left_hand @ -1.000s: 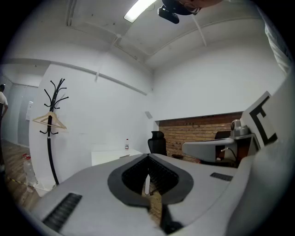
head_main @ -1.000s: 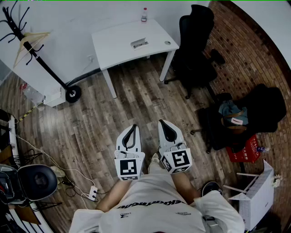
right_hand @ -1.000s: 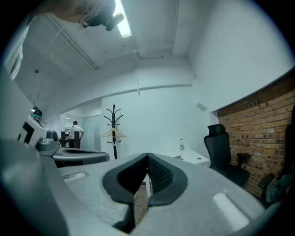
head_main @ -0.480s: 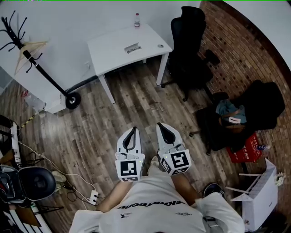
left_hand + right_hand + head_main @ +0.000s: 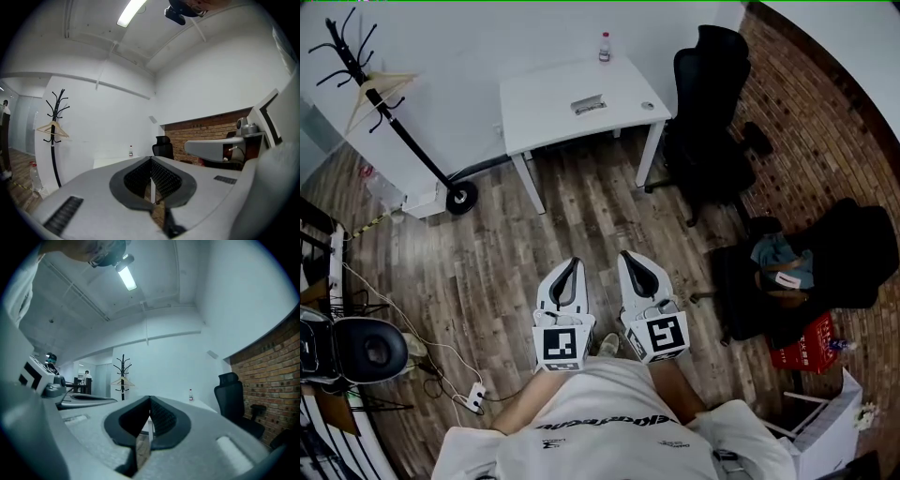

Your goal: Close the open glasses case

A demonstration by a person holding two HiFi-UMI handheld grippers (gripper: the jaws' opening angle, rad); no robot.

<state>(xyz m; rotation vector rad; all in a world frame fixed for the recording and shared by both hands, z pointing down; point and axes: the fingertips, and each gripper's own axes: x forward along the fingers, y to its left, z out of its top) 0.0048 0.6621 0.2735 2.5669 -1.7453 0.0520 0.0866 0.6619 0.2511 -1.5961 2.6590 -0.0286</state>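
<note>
The open glasses case lies small and grey on the white table far ahead in the head view. My left gripper and right gripper are held side by side close to my body, over the wooden floor, well short of the table. Both are shut with nothing between the tips. In the left gripper view the left gripper has its jaws pressed together, and the table shows beyond. The right gripper looks the same in its own view.
On the table stand a small bottle and a small round object. A black office chair is to the table's right, a coat rack to its left. Bags, a red box and a cable strip lie on the floor.
The head view has shifted slightly, so the table sits a little further right and lower than half a second ago. Both grippers stay shut, side by side.
</note>
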